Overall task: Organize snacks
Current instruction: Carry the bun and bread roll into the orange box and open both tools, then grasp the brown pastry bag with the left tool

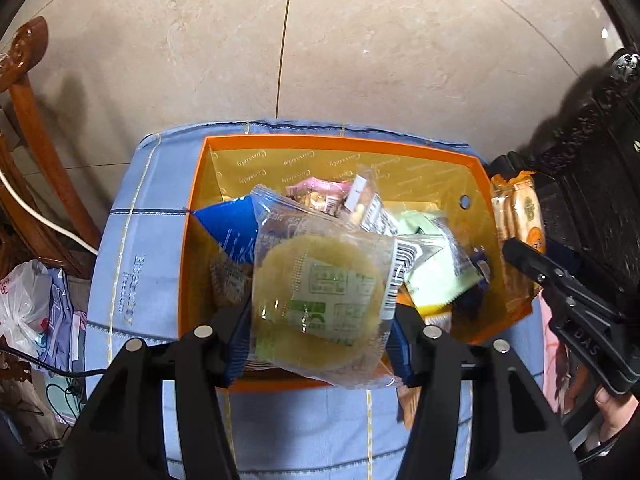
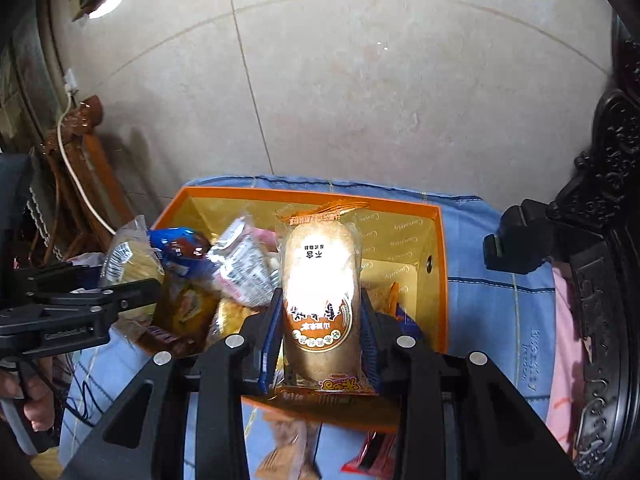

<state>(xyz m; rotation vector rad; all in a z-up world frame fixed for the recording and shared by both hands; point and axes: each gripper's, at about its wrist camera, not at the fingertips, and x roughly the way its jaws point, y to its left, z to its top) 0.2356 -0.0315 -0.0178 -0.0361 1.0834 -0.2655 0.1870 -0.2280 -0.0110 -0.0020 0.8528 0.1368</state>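
An orange box [image 1: 320,144] with a gold lining stands on a blue checked cloth [image 1: 140,248] and holds several snack packets. My left gripper [image 1: 320,344] is shut on a clear packet with round pale-green cakes [image 1: 316,300] and holds it over the box's near edge. My right gripper [image 2: 320,336] is shut on a long orange-trimmed packet with a brown rice cracker [image 2: 320,292], above the box's [image 2: 440,264] near right part. The right gripper and its packet [image 1: 520,216] show at the box's right side in the left wrist view; the left gripper [image 2: 132,292] shows at left in the right wrist view.
A carved dark wooden chair [image 2: 608,208] stands at right, a brown wooden chair [image 1: 36,128] with a white cable at left. Plastic bags [image 1: 24,300] lie lower left. Loose snack packets [image 2: 372,456] lie on the cloth in front of the box. Beige tiled floor [image 1: 360,40] lies beyond.
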